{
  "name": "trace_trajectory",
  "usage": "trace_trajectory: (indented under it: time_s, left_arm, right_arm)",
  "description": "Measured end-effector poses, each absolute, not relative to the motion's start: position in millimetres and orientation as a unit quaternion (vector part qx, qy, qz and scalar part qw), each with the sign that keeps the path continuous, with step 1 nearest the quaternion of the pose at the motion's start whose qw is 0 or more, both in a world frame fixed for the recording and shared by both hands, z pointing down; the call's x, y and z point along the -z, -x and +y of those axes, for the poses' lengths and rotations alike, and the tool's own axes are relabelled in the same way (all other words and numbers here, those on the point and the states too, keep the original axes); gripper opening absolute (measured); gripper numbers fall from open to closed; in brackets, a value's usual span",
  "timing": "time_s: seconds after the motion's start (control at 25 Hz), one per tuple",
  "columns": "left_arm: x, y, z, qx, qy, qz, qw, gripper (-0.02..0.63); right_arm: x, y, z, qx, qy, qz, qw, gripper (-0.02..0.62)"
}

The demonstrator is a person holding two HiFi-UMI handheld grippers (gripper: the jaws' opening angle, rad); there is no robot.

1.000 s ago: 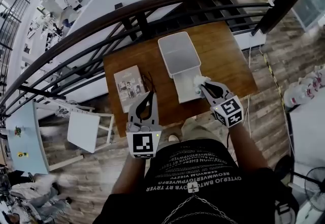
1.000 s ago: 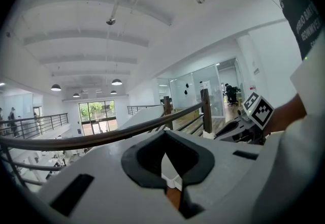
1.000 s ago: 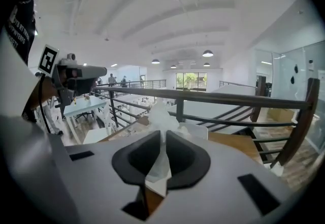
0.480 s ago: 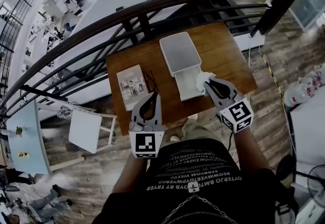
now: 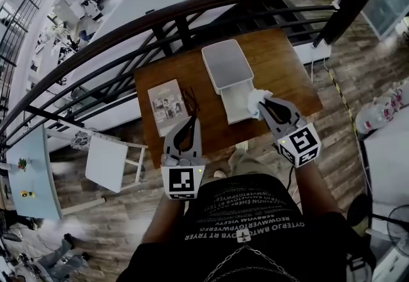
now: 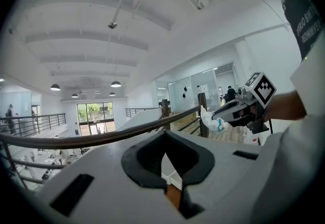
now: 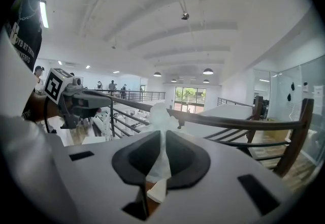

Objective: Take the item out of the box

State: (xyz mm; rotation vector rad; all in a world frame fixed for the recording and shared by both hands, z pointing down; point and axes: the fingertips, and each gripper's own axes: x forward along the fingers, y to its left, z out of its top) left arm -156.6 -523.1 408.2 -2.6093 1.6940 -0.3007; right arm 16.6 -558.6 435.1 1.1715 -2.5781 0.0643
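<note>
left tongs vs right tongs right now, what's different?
Left tongs are shut with nothing between them; right tongs are shut on a white wrapped item. Left tongs sit near the booklet; right tongs are at the open box. Both point away from the person.

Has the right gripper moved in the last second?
Yes, slightly. The right gripper, shut on the white item, has drawn back from the open box, toward the person and a little to the right.
</note>
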Motion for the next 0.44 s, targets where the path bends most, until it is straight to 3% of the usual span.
trace_trajectory:
  time_s: [0.44]
  left_arm:
    - [-417.7, 146.7, -531.6, 0.094, 0.846, 0.524, 0.000, 0.005]
  right_arm:
    - [-442.7, -13.2, -558.4, -0.027, -0.409, -0.897, 0.164, 0.031]
